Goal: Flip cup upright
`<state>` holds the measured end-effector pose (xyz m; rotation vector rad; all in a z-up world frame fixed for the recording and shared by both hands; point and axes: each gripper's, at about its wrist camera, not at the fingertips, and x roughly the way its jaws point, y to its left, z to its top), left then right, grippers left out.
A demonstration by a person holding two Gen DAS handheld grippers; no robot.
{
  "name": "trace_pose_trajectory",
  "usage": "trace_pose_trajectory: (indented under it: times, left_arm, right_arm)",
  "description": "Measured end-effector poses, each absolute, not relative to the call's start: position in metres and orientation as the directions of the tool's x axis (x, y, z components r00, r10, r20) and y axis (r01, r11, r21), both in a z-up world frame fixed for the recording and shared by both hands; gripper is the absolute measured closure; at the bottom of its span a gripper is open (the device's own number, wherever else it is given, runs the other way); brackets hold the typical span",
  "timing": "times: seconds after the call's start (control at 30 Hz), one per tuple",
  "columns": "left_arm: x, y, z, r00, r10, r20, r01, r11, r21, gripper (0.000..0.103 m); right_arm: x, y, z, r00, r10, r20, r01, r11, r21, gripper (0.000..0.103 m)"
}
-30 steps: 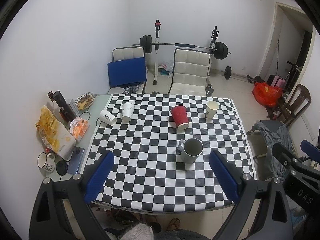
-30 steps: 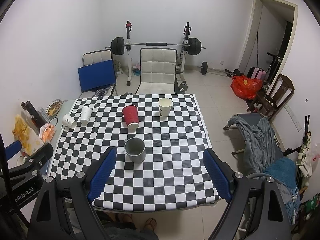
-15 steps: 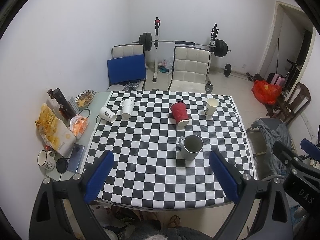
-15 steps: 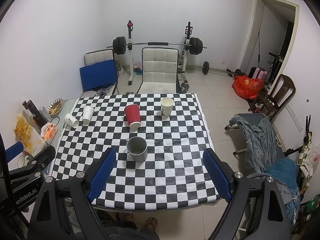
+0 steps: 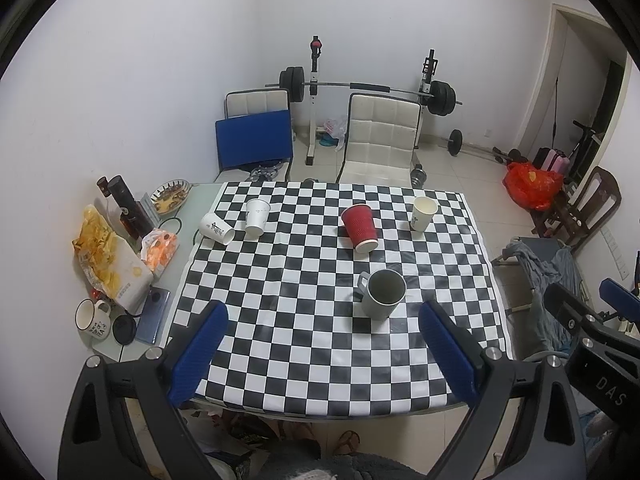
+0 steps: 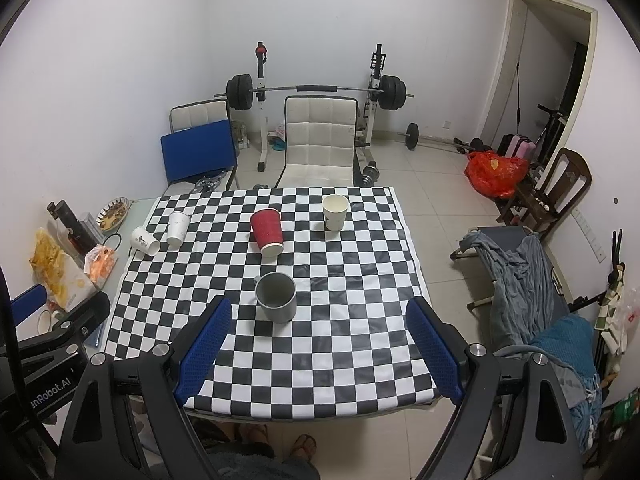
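Observation:
A red paper cup (image 5: 359, 229) (image 6: 267, 231) lies tipped on the checkered table (image 5: 304, 344), its mouth toward me. A white paper cup (image 5: 216, 229) (image 6: 145, 241) lies on its side at the table's left edge. Another white cup (image 5: 257, 216) (image 6: 177, 227) stands beside it, apparently upside down. A cream cup (image 5: 423, 213) (image 6: 334, 212) stands upright at the far right. A grey mug (image 5: 382, 294) (image 6: 276, 297) stands upright near the front. My left gripper (image 5: 322, 354) and right gripper (image 6: 318, 350) are open and empty, high above the table's near edge.
Snack bags (image 5: 108, 258), a dark bottle (image 5: 128, 206), a white mug (image 5: 90, 318) and a phone (image 5: 154, 314) sit on the side surface at left. Two chairs (image 5: 380, 140) and a barbell rack (image 5: 360, 88) stand behind the table. A cot with clothes (image 6: 532, 276) is at right.
Both grippers have drawn slightly back and up from the table; the scene sits a little farther away. No cup has moved.

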<state>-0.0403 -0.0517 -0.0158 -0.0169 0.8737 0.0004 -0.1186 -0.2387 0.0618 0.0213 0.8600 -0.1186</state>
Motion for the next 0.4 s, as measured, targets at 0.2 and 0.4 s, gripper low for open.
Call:
trace_pose_trajectory:
  times: [0.2,0.4]
  left_arm:
    - [-0.04,-0.0512,-0.0158,0.64,-0.005,-0.768,-0.009,1.0,-0.014,0.006]
    - [-0.0432,-0.052,-0.0158,0.643,-0.008,-0.766,-0.011,1.0,-0.02,0.006]
  right_arm:
    - [-0.1194,-0.2376,0.0619,0.648,-0.093,-0.756,0.111,0.993,-0.027,0.013]
    - [-0.121,-0.2349,0.0626,0.646,-0.084,-0.759,0.104,0.994,-0.021,0.013]
